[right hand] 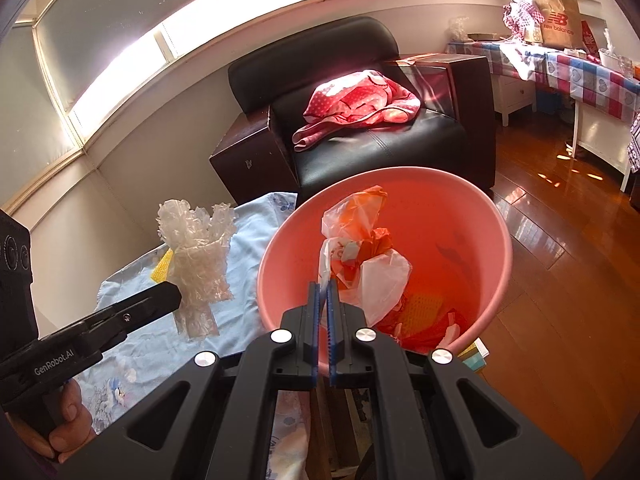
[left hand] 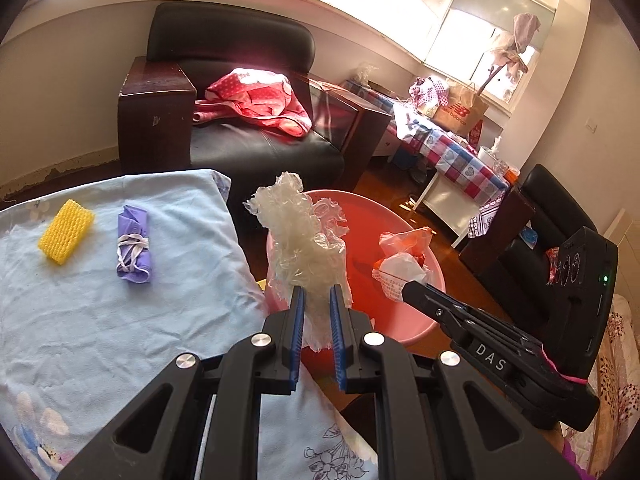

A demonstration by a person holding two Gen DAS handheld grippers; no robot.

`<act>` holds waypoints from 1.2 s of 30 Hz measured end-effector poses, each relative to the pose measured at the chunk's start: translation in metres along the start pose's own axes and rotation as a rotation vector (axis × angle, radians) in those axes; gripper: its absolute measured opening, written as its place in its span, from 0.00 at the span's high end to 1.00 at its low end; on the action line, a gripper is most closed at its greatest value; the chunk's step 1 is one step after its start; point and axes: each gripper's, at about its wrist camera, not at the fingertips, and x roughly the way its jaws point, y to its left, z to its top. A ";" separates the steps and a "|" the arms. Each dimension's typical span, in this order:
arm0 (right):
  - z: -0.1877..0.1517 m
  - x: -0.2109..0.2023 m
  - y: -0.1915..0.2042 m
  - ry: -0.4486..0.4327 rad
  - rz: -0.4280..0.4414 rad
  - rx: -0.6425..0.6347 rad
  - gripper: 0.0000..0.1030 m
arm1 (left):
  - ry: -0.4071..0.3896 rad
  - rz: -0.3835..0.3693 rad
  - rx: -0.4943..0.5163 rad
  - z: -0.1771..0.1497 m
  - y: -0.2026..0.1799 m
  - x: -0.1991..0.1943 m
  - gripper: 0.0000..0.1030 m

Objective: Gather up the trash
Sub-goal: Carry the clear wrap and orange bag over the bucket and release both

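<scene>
"DAS" hand-held gripper point(left hand: 404, 294), "new balance" paper bag point(left hand: 460, 110)

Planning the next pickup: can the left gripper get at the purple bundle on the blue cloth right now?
Probably not yet: the left gripper is shut on the clear plastic wad. Otherwise the purple bundle lies uncovered on the blue cloth, apart from the yellow foam.

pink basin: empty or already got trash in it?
Not empty. The pink basin already holds a yellow foam net and red wrappers at the bottom.
</scene>
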 end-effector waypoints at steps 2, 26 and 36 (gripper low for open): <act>-0.001 0.000 -0.006 0.002 -0.003 0.011 0.96 | 0.018 -0.007 0.014 -0.001 -0.007 0.008 0.88; -0.001 0.012 -0.025 0.037 -0.017 0.043 0.96 | 0.070 -0.024 0.038 0.003 -0.019 0.048 0.82; -0.001 0.015 -0.020 0.062 -0.064 0.042 0.96 | 0.052 -0.024 0.017 0.002 -0.012 0.034 0.51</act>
